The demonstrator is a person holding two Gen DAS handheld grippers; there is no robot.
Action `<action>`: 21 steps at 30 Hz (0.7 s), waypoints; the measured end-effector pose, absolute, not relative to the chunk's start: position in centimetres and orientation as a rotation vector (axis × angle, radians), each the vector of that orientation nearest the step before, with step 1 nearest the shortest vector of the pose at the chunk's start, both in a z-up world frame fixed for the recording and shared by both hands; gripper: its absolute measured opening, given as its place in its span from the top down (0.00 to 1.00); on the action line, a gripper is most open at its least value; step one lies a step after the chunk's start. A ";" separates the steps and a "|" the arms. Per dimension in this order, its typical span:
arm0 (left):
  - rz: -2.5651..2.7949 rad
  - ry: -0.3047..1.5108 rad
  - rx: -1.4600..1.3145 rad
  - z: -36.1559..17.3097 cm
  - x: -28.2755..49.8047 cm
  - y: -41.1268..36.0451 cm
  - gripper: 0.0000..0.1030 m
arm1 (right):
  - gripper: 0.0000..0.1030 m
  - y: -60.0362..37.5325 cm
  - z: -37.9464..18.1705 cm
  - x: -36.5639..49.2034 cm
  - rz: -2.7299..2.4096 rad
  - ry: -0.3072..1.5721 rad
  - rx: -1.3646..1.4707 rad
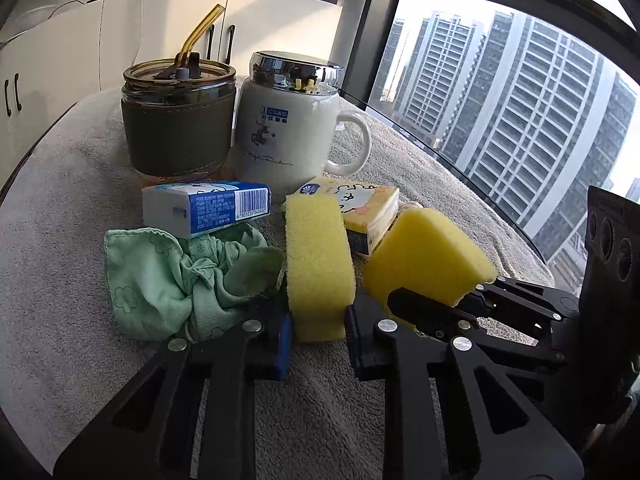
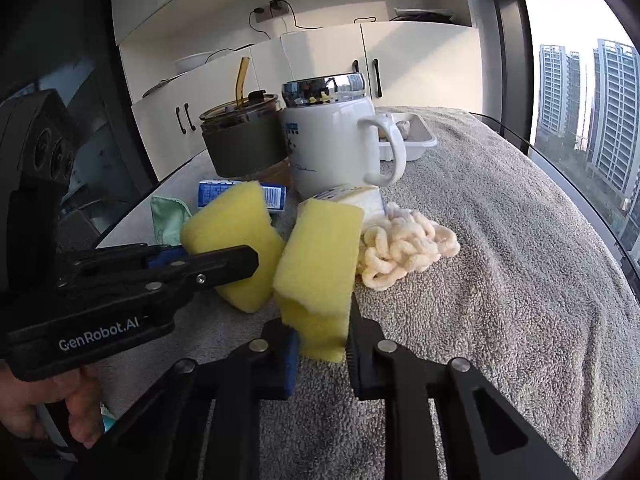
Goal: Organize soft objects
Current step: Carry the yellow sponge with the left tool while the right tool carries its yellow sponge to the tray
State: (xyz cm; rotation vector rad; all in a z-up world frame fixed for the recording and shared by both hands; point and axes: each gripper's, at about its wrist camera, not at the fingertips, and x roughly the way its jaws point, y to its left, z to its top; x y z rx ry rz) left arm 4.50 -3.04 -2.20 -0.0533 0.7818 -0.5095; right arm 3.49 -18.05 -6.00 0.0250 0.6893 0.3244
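Sponges (image 1: 318,264) pinched in tongs, pale cloth (image 2: 400,248) perhaps half-hidden

My work surface is a table draped in a grey terry towel (image 1: 72,240). Far side: a glass tumbler (image 1: 178,120) with olive sleeve and amber straw, and just right of it a white lidded mug (image 1: 292,136). In front of them lie a blue-and-white tissue pack (image 1: 208,208) and a yellow tissue pack (image 1: 368,208). Nearer, at left, a crumpled green cloth (image 1: 160,276). Two yellow sponges (image 1: 316,264) (image 1: 428,256) stand side by side at the middle. Right of these, a cream looped cloth (image 2: 404,248). Far right, behind the mug, a white tray (image 2: 416,140).
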 end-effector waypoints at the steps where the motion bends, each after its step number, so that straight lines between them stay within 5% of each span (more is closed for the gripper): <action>1: -0.516 0.779 -0.058 -2.1 4.2 -3.0 0.81 | 0.81 -18.0 -5.8 3.3 0.325 0.687 0.016; 21: -0.523 0.784 -0.051 -0.3 0.6 -0.6 0.81 | 0.81 -17.5 -4.6 1.2 0.341 0.726 -0.065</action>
